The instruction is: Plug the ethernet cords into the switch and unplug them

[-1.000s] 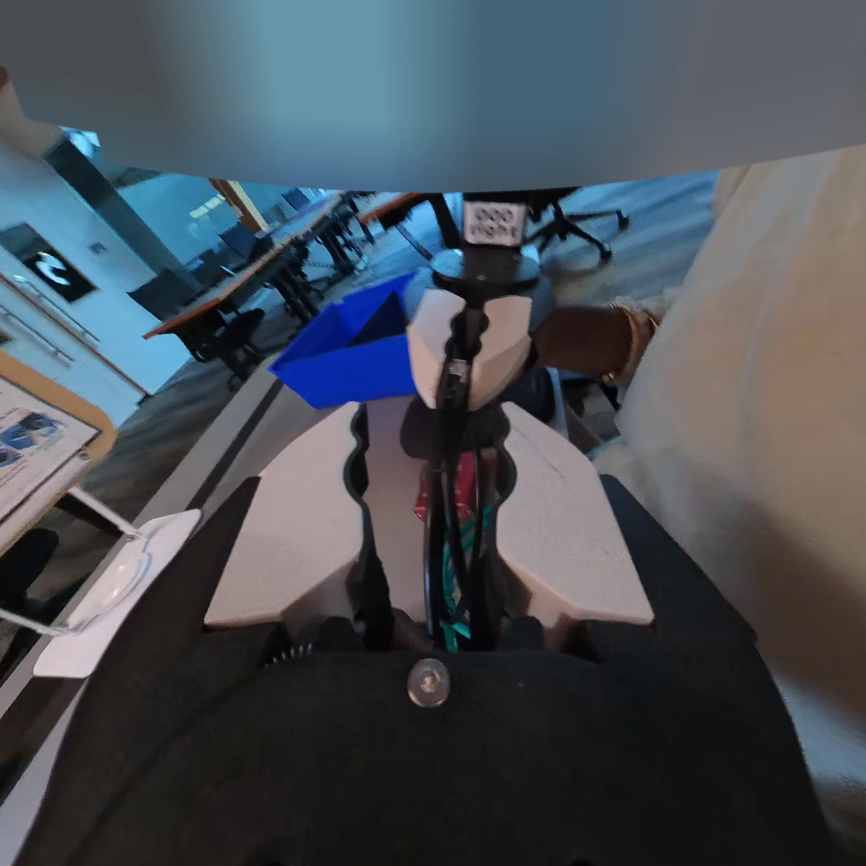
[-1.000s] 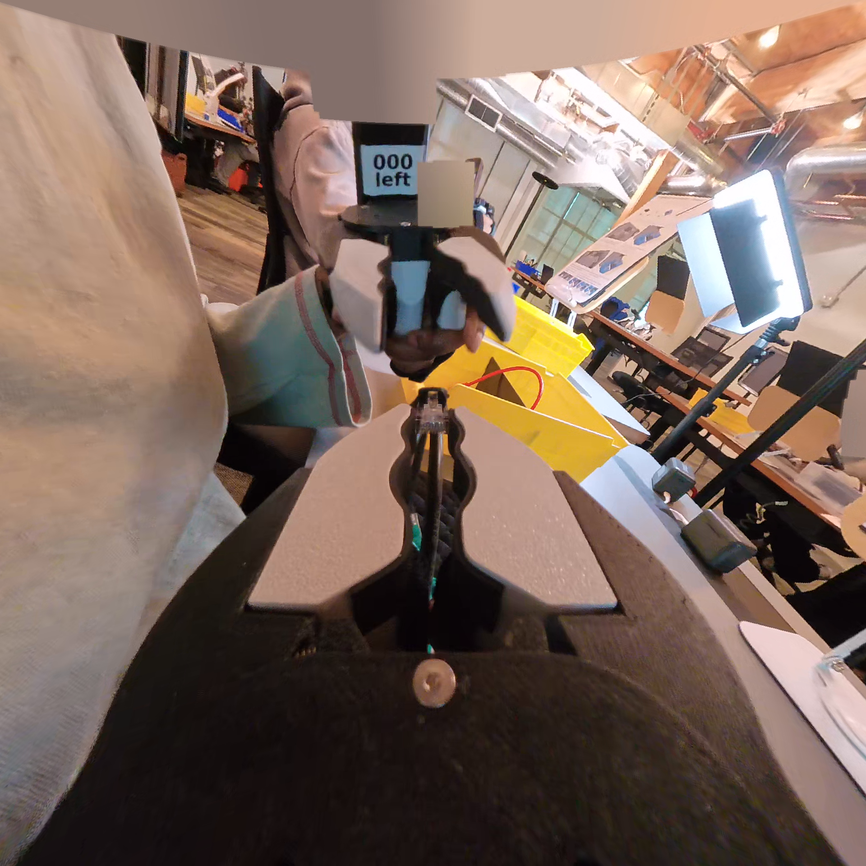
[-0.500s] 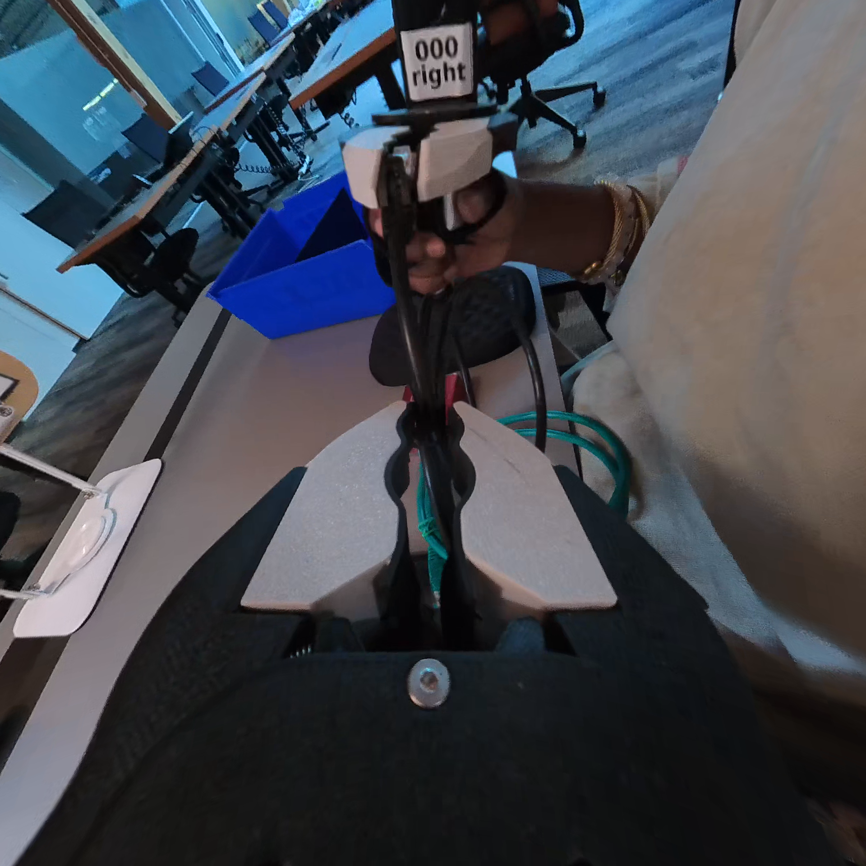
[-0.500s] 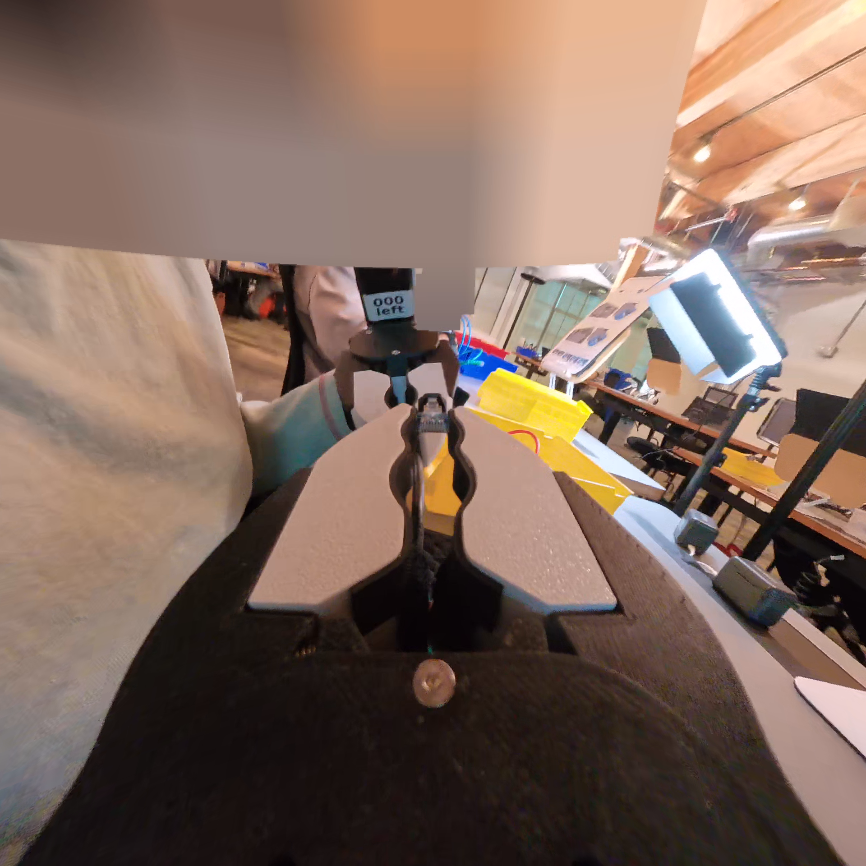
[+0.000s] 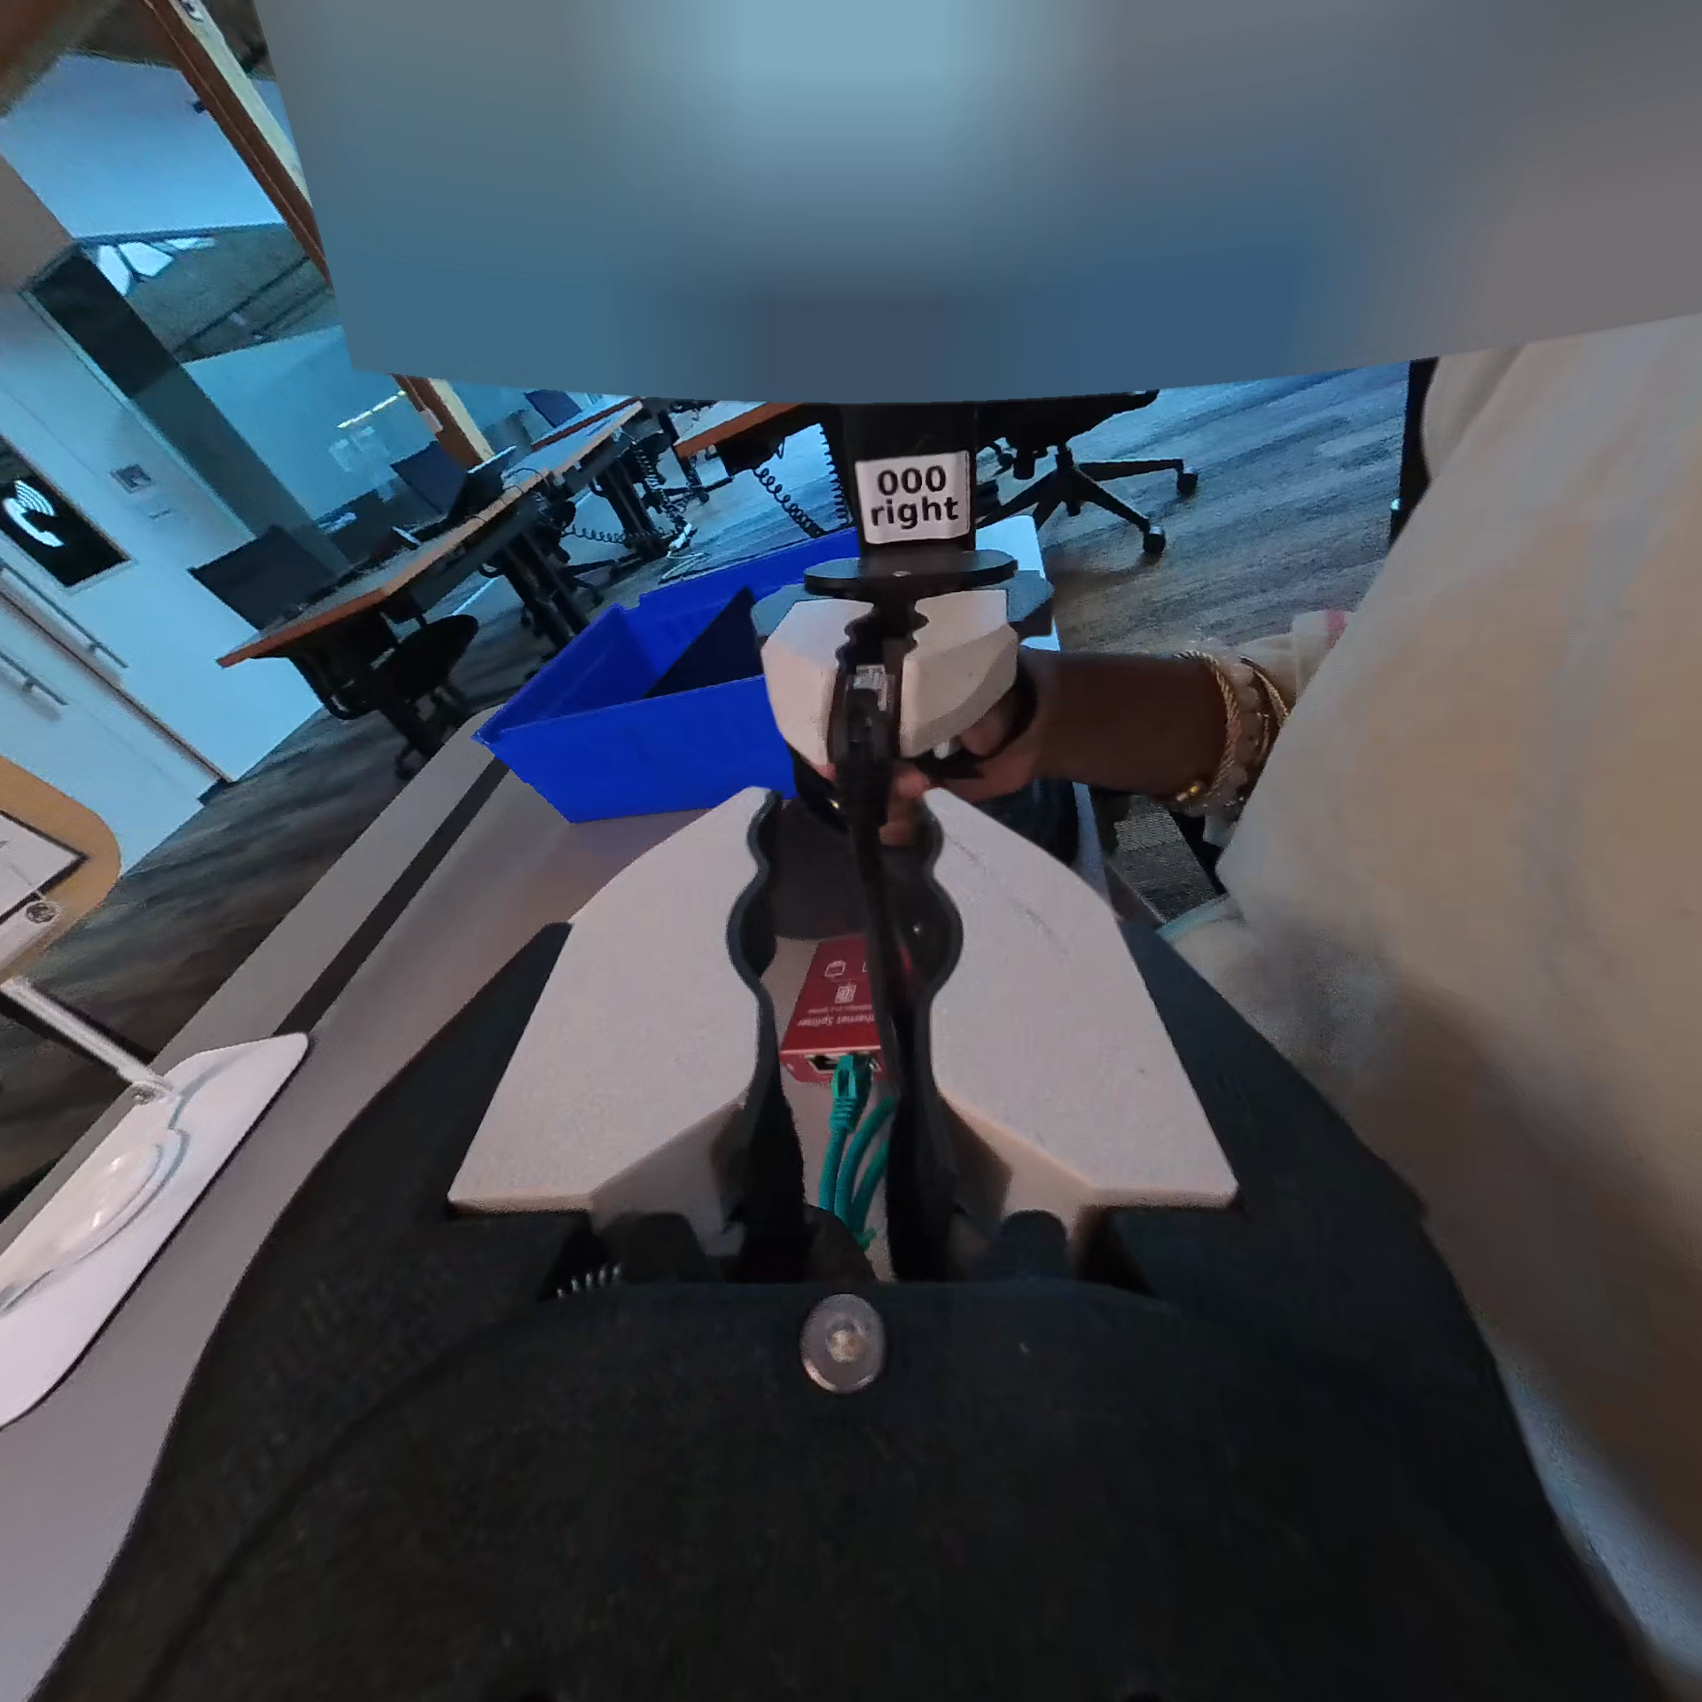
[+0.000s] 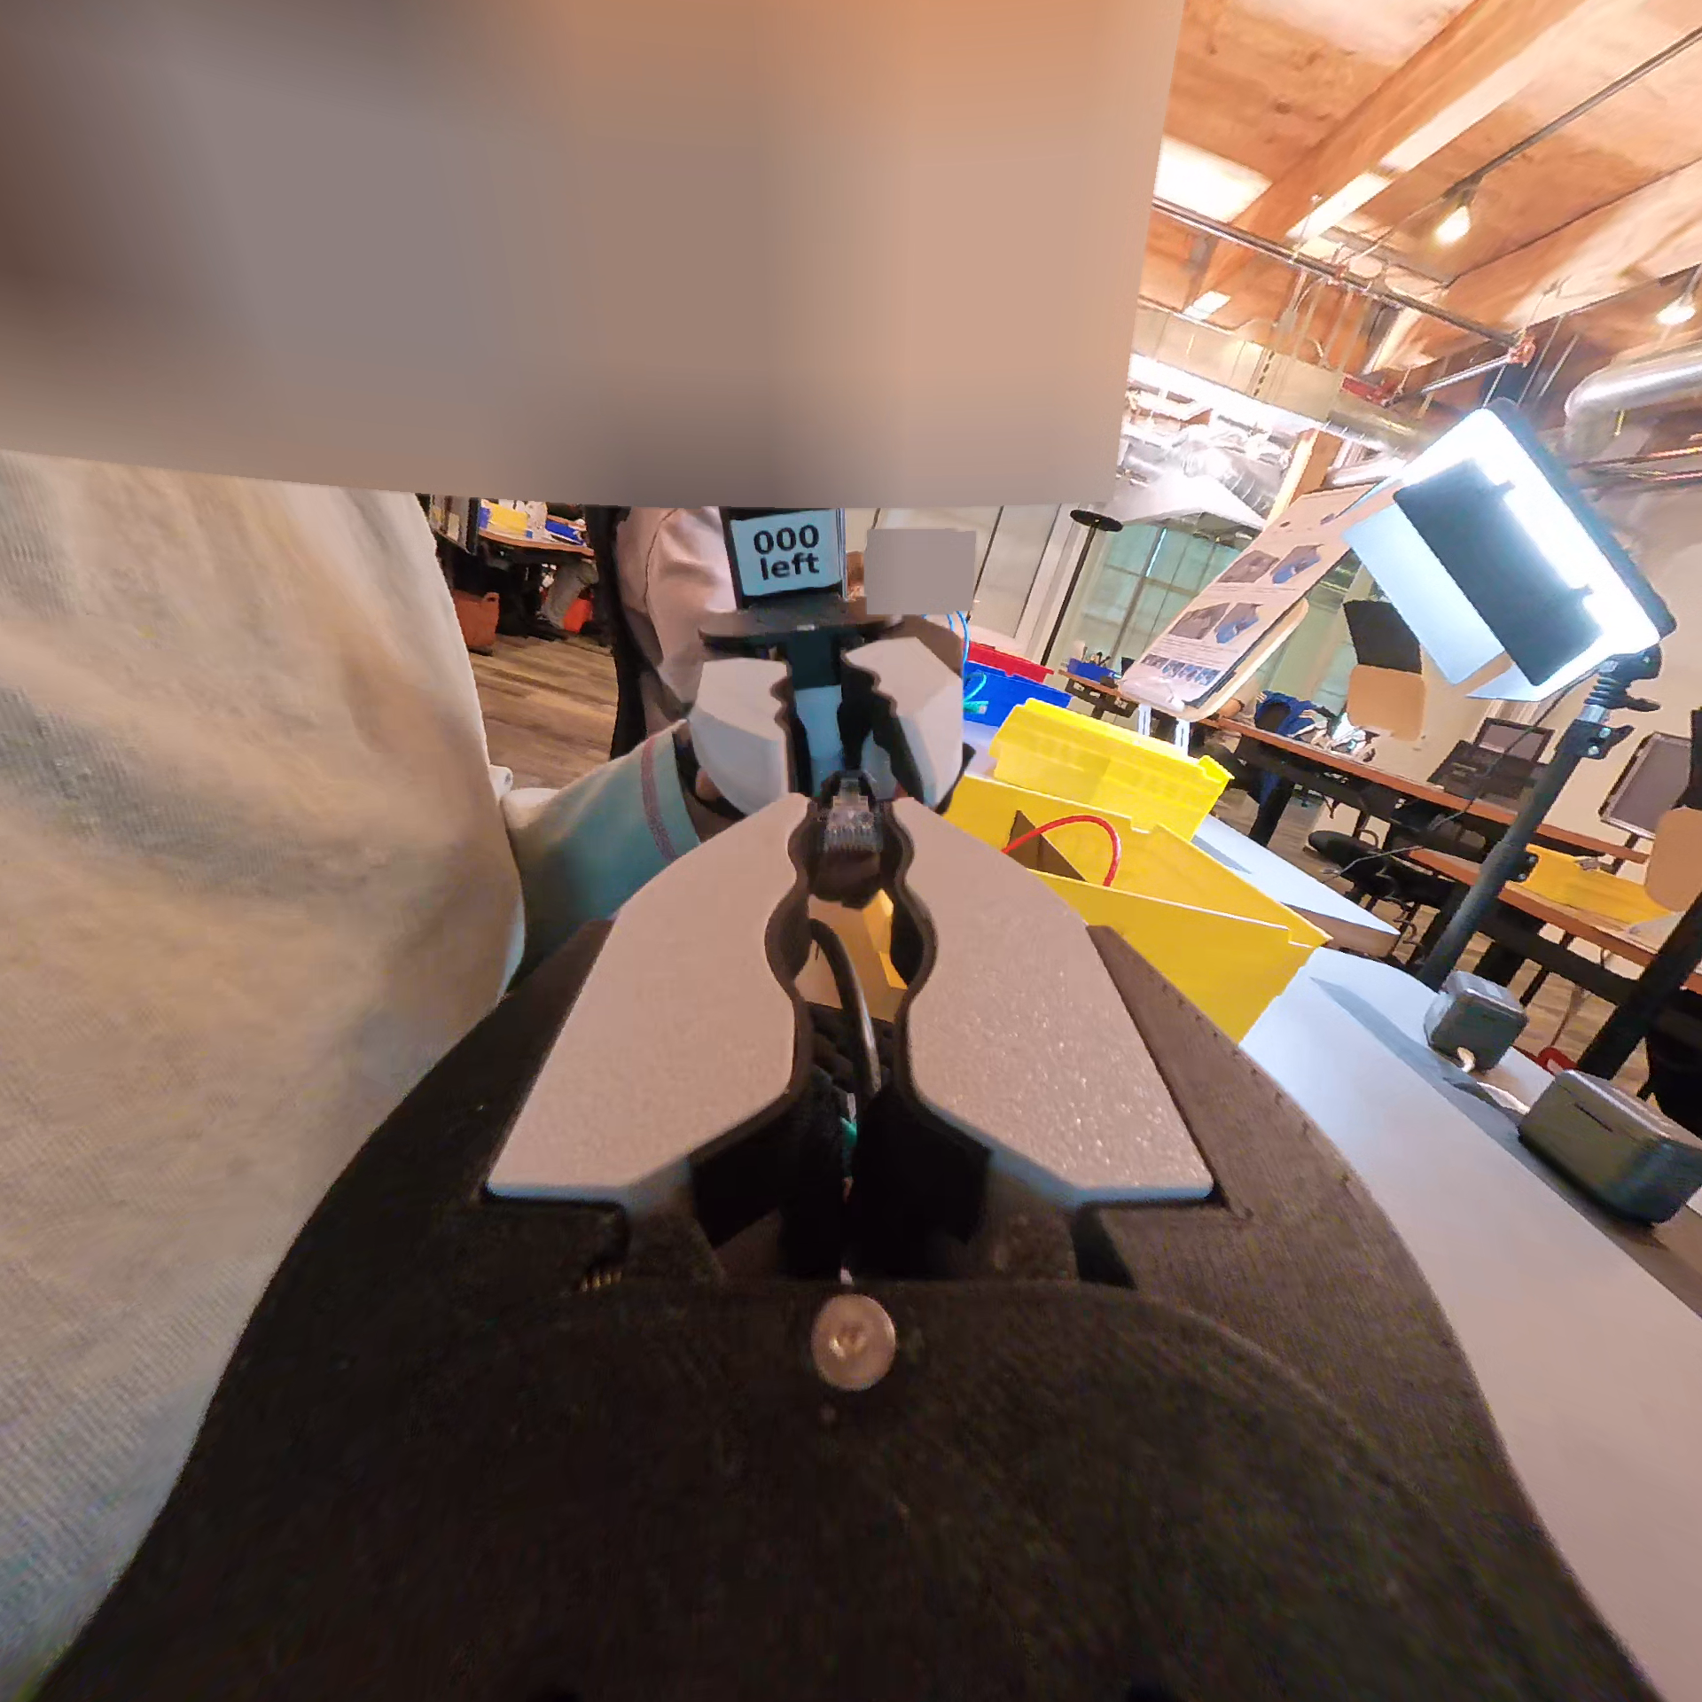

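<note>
Right gripper (image 6: 849, 815) clamped, left gripper (image 5: 845, 810) parted (facing each other)

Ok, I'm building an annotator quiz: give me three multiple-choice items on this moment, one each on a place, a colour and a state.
1. Where does the green cord end?
A. in a yellow bin
B. at the red switch
C. on the floor

2. What colour is the bin behind the right gripper in the left wrist view?
A. yellow
B. blue
C. red

3. The right gripper is:
A. open and empty
B. shut on the black cord
C. shut on the switch

Key:
1 B, its plug meets the switch's front port.
2 B, its walls are plainly blue.
3 B, its fingers pinch the cord's plug.
</note>
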`<state>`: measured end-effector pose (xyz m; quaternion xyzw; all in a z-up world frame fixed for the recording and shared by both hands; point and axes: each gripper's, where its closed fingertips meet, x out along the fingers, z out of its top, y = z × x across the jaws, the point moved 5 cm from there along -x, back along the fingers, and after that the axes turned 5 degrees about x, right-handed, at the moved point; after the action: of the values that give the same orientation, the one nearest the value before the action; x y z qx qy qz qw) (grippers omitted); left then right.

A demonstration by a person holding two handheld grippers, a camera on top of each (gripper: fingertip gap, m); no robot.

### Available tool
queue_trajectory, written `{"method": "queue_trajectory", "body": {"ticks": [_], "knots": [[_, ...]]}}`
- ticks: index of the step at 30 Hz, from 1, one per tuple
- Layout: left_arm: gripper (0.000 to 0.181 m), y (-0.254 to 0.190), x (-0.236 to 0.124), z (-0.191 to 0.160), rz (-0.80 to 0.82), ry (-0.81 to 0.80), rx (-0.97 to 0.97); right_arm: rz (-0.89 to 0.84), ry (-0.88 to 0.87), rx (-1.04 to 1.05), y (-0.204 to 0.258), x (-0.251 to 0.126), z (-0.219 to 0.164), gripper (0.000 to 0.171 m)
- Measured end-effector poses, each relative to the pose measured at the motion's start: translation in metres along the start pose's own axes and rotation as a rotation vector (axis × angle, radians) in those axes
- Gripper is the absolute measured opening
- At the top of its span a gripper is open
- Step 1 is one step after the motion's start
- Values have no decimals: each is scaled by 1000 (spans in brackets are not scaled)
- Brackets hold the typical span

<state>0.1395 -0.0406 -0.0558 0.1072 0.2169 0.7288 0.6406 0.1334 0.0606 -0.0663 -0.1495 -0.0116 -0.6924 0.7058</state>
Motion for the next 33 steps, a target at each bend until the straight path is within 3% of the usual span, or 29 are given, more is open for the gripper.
{"method": "queue_trajectory", "body": {"ticks": [7,16,18,21,33], "knots": [[10,-5,10,-9,-65,-8,-52,17,-7,-2,1,-1,0,12],[9,-4,11,-18,-105,96,-148,1,152,-24,-1,-4,-9,13],[9,-8,12,-19,-121,133,-133,-16,214,-56,0,-3,-9,25],[9,-10,14,-20,-118,162,-106,-9,297,-115,5,-1,-11,13],[12,-7,14,-17,-110,73,-108,4,271,-89,2,-5,-12,13]]}}
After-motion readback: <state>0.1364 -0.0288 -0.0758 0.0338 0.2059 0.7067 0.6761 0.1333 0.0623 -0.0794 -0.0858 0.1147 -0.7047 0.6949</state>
